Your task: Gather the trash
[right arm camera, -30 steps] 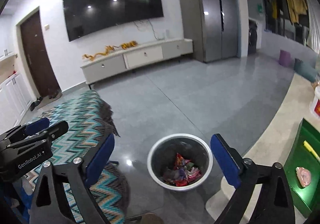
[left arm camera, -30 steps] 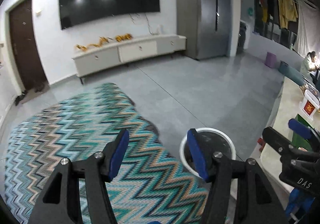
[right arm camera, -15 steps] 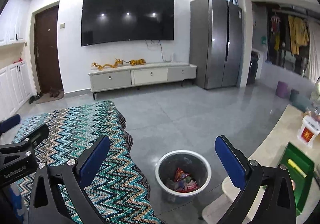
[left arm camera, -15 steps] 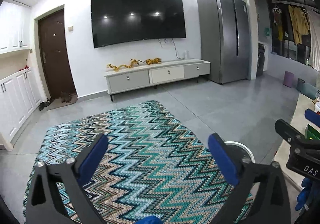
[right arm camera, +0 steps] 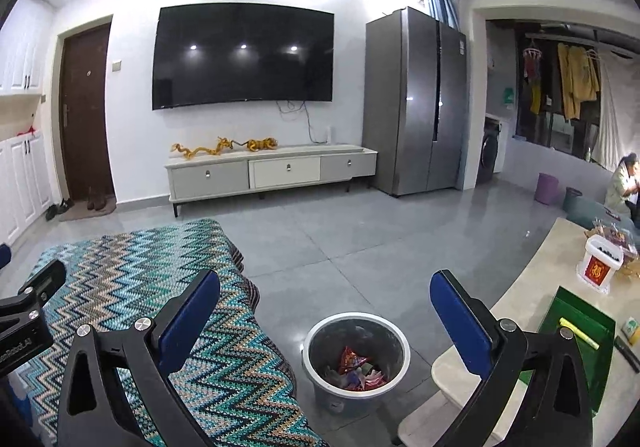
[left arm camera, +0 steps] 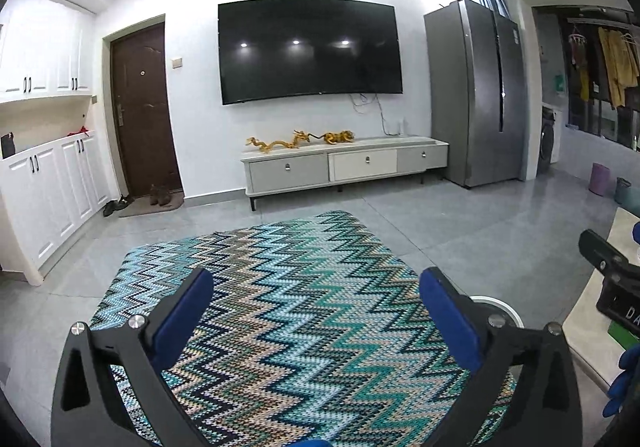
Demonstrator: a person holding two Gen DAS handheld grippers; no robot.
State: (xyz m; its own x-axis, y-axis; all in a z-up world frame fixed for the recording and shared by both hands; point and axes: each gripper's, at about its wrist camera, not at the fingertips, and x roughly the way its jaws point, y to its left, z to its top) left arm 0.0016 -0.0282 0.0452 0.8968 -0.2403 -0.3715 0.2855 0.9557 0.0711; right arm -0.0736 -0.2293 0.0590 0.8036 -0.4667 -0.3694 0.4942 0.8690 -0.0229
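A grey trash bin with a white rim (right arm camera: 356,357) stands on the floor between the zigzag-covered seat and the table, holding several crumpled wrappers (right arm camera: 354,367). My right gripper (right arm camera: 326,303) hovers above and behind the bin, open, nothing between its blue pads. My left gripper (left arm camera: 316,303) is raised over the zigzag cover (left arm camera: 296,299), open and empty. Only a sliver of the bin's rim (left arm camera: 498,307) shows behind its right finger. Each gripper appears at the edge of the other's view.
A beige table (right arm camera: 532,307) at the right carries a green tray (right arm camera: 580,331) with a yellow marker, a white tub (right arm camera: 602,265) and small items. A person (right arm camera: 622,183) sits far right. A TV cabinet (right arm camera: 272,171), fridge (right arm camera: 416,99) and door line the far wall.
Both grippers rose and tilted up, so the bin slid low in each view. The left gripper's jaws widened from half open to fully open and swung left over the zigzag cover.
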